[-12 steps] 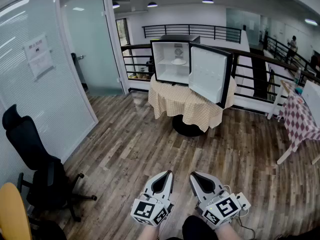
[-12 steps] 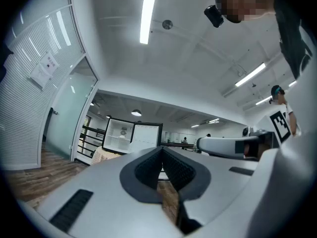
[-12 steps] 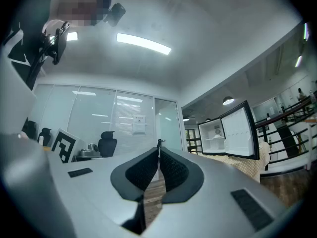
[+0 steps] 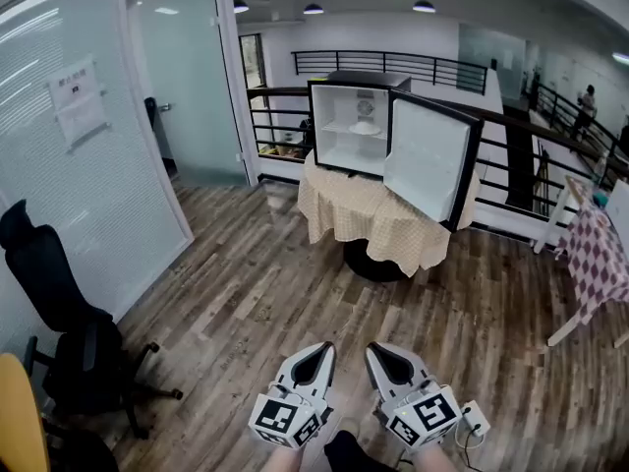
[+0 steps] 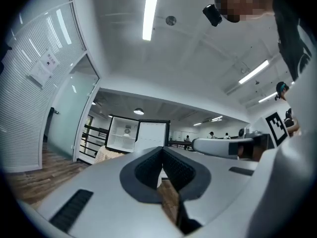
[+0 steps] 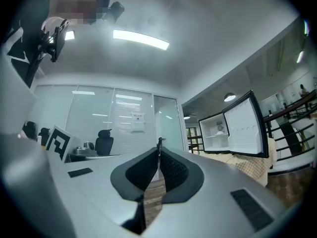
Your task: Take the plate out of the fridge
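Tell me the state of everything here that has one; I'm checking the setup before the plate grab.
Fridge door: open, swung to the right.
Plate: inside the fridge, untouched.
Left claw: shut, empty.
Right claw: shut, empty.

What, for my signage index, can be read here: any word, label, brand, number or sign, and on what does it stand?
No text here can be read.
Paper notice on the glass wall: printed lines, too small and blurred to read.
Marker cube of the left gripper: black and white square patterns, no letters or numbers.
Marker cube of the right gripper: likewise.
Fridge: no brand or label can be made out.
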`<state>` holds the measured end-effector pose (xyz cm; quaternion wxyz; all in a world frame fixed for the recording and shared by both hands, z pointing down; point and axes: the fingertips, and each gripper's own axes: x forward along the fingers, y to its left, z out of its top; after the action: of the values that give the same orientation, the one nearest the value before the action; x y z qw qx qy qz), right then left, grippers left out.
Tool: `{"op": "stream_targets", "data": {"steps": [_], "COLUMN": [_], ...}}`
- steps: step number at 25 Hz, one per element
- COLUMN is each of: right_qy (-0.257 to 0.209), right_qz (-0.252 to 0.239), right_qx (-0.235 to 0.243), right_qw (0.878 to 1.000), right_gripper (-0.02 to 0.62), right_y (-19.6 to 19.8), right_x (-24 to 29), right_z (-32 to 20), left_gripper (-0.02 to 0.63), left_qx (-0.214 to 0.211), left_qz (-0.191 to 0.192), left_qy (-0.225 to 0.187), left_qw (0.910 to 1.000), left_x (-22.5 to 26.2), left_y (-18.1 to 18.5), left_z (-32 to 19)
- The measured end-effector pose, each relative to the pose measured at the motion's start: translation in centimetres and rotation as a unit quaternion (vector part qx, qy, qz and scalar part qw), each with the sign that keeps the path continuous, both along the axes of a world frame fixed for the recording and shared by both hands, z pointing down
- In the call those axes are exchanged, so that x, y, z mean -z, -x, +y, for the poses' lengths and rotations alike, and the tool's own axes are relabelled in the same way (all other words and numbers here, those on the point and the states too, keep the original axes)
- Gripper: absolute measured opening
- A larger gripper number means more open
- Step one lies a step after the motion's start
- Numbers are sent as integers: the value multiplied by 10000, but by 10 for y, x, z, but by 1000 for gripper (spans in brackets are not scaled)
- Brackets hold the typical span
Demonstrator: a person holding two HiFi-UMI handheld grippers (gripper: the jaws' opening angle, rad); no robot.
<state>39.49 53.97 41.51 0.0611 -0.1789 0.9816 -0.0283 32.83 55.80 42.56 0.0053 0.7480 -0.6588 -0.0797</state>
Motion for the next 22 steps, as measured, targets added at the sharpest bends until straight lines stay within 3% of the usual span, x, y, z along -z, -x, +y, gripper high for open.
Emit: {"op": "stream_targets", "data": {"steps": [11,22], "right_qy": [258,391], "right_qz": [210,297], "right_qx": [111,72], "right_qw": [9994,9988], "right_gripper": [38,38], "right_y": [67,105], "right_x": [-20,-33], "right_z": [-89,-167], "left_gripper": [9,8], "left_qx": [63,136], "left_qz": [22,114], "left_qy": [196,204], "left_qw": [9998,9996], "left_x": [-10,-15], "left_y": [60,116], "left_z": [-93,-162]}}
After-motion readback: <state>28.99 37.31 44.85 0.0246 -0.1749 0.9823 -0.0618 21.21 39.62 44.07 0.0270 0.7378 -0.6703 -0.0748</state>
